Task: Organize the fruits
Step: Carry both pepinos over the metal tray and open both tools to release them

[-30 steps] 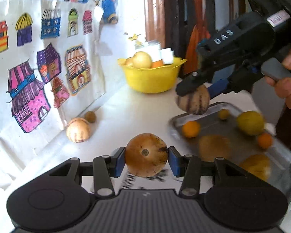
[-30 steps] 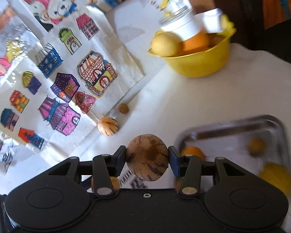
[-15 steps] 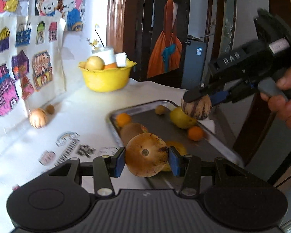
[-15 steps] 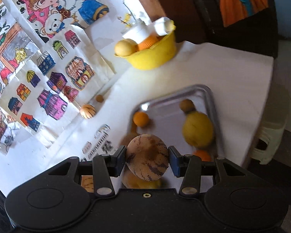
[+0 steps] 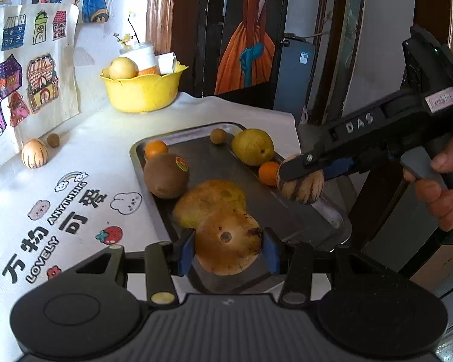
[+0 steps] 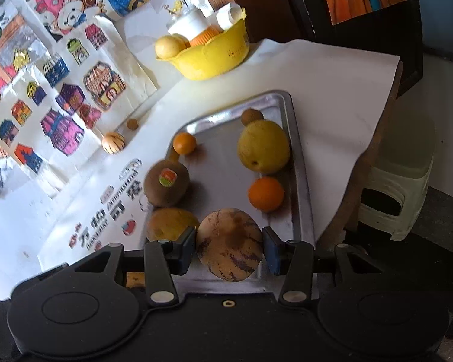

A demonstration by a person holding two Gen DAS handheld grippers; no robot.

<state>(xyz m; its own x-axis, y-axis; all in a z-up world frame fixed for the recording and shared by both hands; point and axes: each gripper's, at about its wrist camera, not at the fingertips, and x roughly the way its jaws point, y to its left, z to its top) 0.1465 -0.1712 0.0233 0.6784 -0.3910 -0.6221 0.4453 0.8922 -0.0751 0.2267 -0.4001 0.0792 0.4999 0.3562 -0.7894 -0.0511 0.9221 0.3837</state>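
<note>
My left gripper [image 5: 228, 247] is shut on a round brown-spotted fruit [image 5: 228, 242], held over the near end of the metal tray [image 5: 287, 214]. My right gripper [image 6: 229, 246] is shut on a striped tan melon [image 6: 229, 244], held over the tray's [image 6: 297, 163] near right edge; it also shows in the left wrist view [image 5: 300, 185]. In the tray lie a kiwi with a sticker [image 6: 166, 182], a yellow pear [image 6: 262, 146], two small oranges [image 6: 265, 193], a mango [image 5: 210, 200] and a small brown fruit [image 6: 250, 116].
A yellow bowl [image 5: 142, 86] with fruit and jars stands at the table's far end. A second striped melon [image 5: 34, 157] and a small brown fruit [image 5: 53, 140] lie by the papered wall. The table edge lies right of the tray, with a stool [image 6: 395, 193] below.
Both grippers, each holding its fruit, have swung from the wall side over to the tray and come lower over its near end.
</note>
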